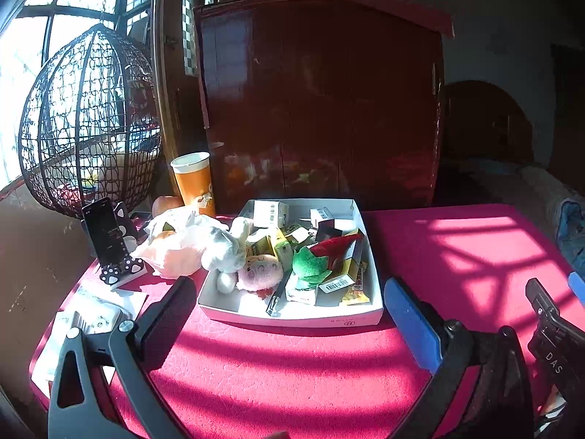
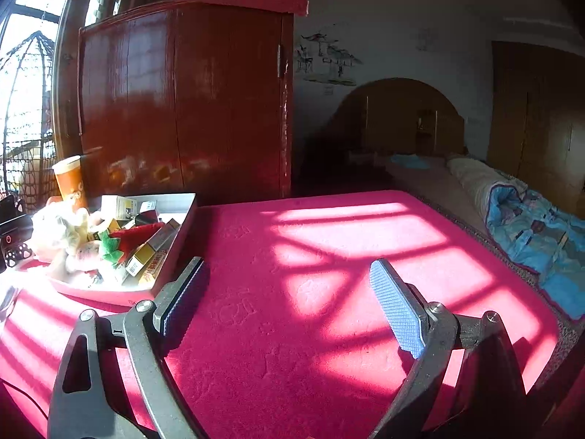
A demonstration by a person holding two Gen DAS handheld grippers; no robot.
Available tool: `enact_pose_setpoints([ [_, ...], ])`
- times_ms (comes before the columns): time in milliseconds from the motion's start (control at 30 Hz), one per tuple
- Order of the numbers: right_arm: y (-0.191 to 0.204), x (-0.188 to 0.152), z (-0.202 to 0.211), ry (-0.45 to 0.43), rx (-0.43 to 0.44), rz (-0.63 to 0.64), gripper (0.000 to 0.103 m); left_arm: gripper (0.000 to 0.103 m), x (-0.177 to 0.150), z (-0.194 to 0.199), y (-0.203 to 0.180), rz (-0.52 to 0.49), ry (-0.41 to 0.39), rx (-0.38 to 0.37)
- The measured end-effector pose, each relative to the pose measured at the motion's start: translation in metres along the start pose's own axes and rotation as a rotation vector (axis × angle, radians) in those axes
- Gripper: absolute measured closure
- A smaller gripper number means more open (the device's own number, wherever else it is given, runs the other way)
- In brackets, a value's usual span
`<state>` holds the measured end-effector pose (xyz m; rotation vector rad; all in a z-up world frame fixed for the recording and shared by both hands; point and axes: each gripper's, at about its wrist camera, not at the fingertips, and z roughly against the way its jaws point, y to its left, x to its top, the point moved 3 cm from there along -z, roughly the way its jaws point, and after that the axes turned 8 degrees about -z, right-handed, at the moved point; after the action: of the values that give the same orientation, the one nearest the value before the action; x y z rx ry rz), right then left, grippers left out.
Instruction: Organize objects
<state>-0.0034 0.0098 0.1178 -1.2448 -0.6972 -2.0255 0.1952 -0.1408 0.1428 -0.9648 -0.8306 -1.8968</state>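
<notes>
A white shallow box sits on the red tablecloth and holds plush toys, small cartons and a pen. A grey plush leans over its left rim, next to a pink plush and a green and red plush. My left gripper is open and empty, just in front of the box. My right gripper is open and empty over bare cloth, right of the box. The right gripper's tip also shows in the left wrist view.
An orange paper cup, a crumpled plastic bag and a phone on a paw-print stand stand left of the box. White packets lie at the table's left edge. A dark red cabinet stands behind. A bed lies to the right.
</notes>
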Motion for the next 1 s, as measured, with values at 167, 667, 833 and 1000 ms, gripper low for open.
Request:
enact_pose_setpoints([
  [167,-0.011,0.001,0.015,-0.028,-0.007,-0.039,0.013,0.000,-0.002,0.019,-0.003,-0.028,-0.031,0.032],
  [667,-0.012,-0.009,0.063,-0.147,0.111,-0.036,0.013,0.000,-0.015,0.067,0.002,0.089,-0.072,0.015],
  [833,-0.010,-0.016,0.066,-0.137,0.141,-0.041,0.013,0.000,-0.019,0.061,0.002,0.076,-0.046,0.019],
  [1000,-0.011,-0.020,0.060,-0.108,0.140,-0.048,0.013,0.000,-0.022,0.055,-0.002,0.042,-0.015,0.018],
])
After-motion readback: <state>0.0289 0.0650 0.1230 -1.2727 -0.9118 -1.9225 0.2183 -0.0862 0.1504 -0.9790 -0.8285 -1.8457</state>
